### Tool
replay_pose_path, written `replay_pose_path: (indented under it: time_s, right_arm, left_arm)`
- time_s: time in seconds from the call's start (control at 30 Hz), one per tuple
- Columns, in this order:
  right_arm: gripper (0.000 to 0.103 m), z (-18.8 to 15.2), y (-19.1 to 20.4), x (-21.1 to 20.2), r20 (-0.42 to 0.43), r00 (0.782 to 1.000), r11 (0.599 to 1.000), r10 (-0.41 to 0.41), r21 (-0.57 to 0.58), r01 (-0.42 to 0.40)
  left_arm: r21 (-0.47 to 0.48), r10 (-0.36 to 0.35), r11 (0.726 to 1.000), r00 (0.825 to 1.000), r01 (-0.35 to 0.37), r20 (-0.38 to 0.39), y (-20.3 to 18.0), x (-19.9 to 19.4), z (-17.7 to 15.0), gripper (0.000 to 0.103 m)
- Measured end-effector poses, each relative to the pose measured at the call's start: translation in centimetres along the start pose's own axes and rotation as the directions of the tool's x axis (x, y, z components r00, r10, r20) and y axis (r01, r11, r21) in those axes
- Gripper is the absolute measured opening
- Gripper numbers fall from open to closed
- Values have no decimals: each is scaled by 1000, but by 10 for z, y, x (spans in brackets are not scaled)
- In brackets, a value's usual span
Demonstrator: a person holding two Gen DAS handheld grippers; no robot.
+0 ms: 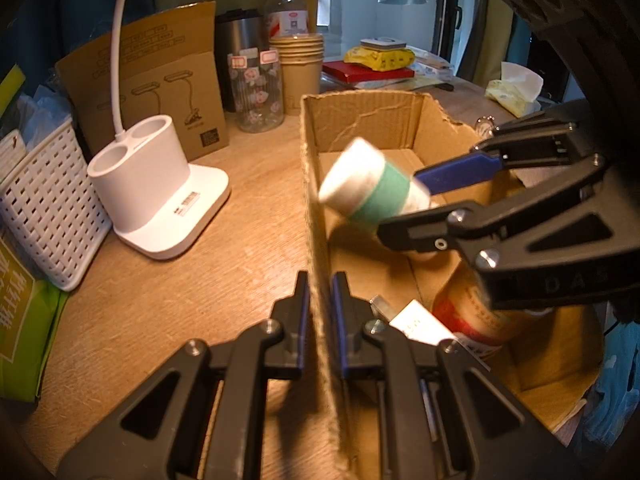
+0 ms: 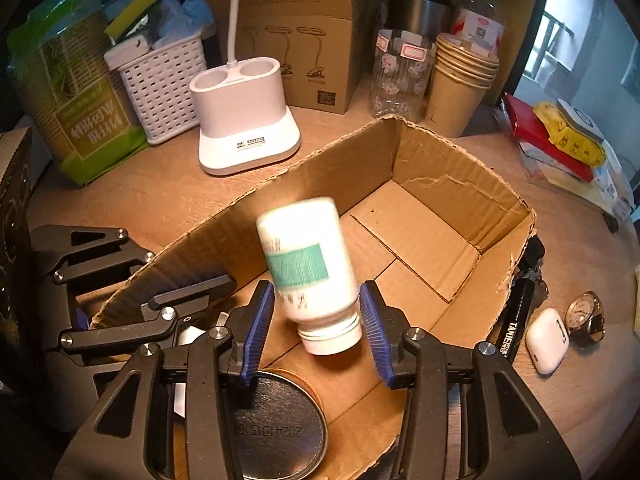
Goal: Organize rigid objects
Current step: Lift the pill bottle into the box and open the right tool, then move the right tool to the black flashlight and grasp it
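Cardboard box (image 2: 460, 184) wall is pinched between the closed fingers of the left gripper (image 1: 320, 312) at the near edge. Inside it lies a can (image 2: 276, 432), base up. Over the box, the white bottle (image 2: 308, 268) hangs cap-down and blurred between the right gripper (image 2: 316, 336) fingers, which seem parted, probably clear of it. Beyond, a lamp base (image 2: 244, 120) stands on the counter (image 2: 160, 192)

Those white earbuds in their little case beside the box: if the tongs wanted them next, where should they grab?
Probably across the short width of the earbud case, coming straight down from above. It lies flat on the table, smooth and rounded, so the narrow sides give the tongs the surest bite. The watch and black tool lie close on either side, so lower carefully.
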State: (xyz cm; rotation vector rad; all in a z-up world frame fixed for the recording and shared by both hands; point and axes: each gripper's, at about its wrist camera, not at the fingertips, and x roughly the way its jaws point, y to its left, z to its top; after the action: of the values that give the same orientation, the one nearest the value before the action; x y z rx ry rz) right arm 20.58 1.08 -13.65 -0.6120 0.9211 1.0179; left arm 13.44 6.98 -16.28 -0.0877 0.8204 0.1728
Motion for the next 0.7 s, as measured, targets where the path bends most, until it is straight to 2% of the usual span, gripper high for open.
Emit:
replay_pose_path:
  time_s: [0.4, 0.7]
  right_arm:
    - [48, -3, 6, -9, -1, 998, 997, 61, -37, -61]
    - [48, -11, -23, -41, 153, 988, 997, -11, 74, 0]
  left_arm:
    - [0, 2, 1000, 1000, -2, 1, 0, 0, 0, 12]
    - [0, 2, 1000, 1000, -2, 1, 0, -1, 0, 12]
